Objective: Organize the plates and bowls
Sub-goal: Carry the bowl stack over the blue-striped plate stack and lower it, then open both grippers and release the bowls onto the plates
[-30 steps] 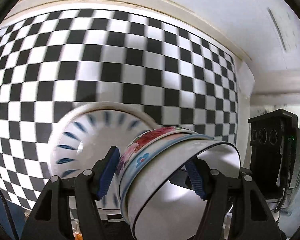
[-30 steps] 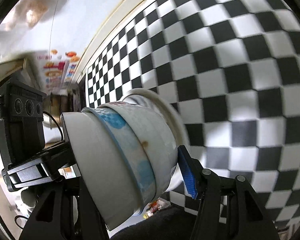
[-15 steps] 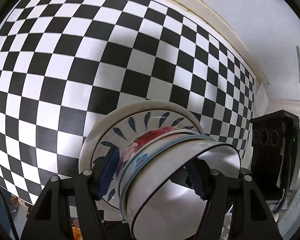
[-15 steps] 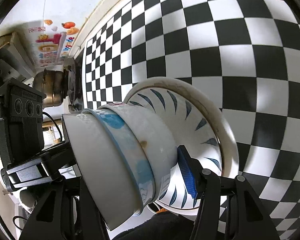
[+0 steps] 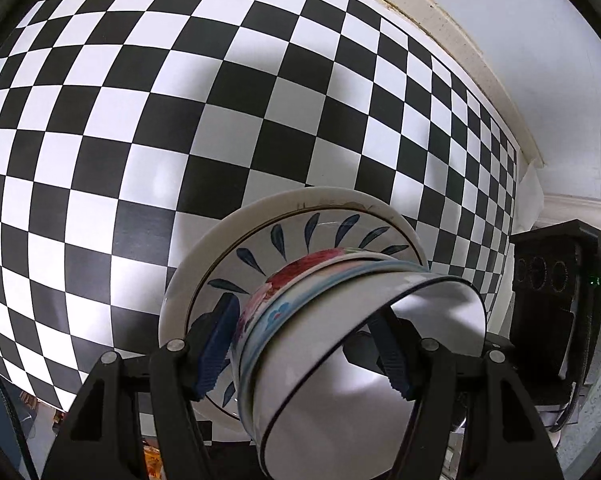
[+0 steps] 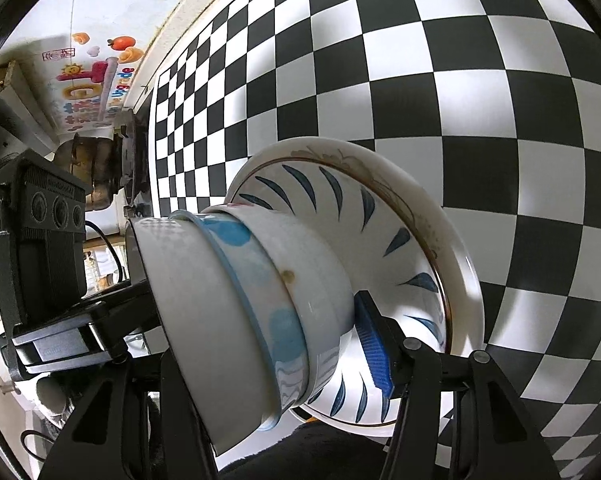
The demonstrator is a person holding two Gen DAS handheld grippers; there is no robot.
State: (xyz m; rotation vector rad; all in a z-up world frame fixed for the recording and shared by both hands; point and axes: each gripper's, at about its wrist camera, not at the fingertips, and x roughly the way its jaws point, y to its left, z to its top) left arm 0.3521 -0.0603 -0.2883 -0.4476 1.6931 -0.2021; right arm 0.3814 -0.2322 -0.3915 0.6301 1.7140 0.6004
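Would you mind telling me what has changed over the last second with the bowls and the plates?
The stack of bowls, gripped between both grippers, has come down over the leaf-patterned plate on the checkered cloth, which now looks larger and nearer. The hold on the stack is unchanged.

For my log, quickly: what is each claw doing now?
Left claw: closed on the stack of bowls.
Right claw: closed on the same stack of bowls.
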